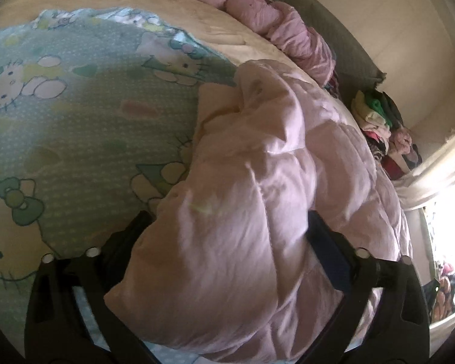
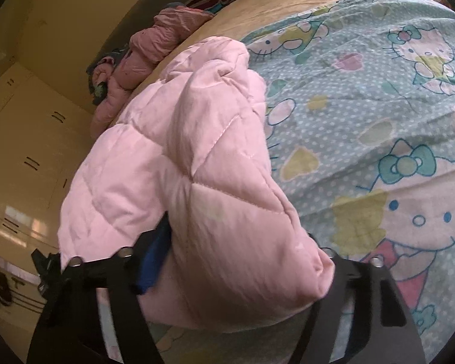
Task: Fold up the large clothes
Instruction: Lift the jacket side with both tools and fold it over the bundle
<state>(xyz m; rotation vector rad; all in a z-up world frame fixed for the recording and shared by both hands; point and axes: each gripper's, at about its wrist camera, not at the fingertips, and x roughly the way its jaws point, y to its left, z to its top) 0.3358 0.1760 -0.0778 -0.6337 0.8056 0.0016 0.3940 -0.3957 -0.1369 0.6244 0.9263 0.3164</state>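
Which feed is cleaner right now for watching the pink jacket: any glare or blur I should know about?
Left wrist view: window at right is blown out, pink quilted jacket soft and in shadow. Right wrist view: even light, jacket stitching sharp, only cabinet doors glint. Both bend at the fisheye rim.

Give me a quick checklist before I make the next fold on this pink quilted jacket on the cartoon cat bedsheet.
1. Left gripper has the pink quilted jacket between its fingers: ok.
2. Right gripper has jacket padding between its fingers: ok.
3. Pads pressing firmly, either side: cannot tell.
4. Blue-green cartoon cat bedsheet free for laying the jacket down: ok.
5. Jacket lying flat: not ok, bunched.
6. Other crumpled pink garment apart from the jacket: ok.
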